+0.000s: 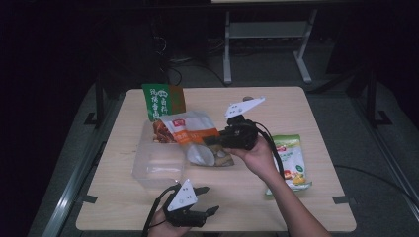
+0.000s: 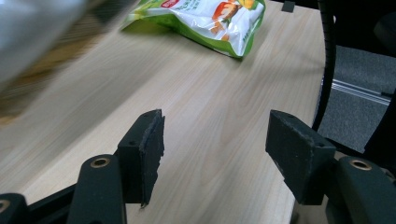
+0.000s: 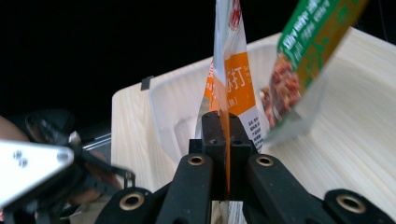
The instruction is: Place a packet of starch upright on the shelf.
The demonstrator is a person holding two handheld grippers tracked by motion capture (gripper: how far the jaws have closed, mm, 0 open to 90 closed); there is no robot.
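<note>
The right gripper (image 3: 223, 140) has its jaws clamped on the edge of the orange-and-white snack bag (image 1: 190, 133), which hangs edge-on from them, long axis running away toward the clear plastic bin (image 1: 158, 165). The bag's far end lies over the bin's rim beside the green packet (image 1: 163, 102) standing inside. The left gripper (image 1: 210, 200), jaws apart and empty, hovers near the table's front edge, just short of the bin.

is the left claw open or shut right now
Open. In the left gripper view the left claw has its two pads standing wide apart over the bare table, nothing between them.
</note>
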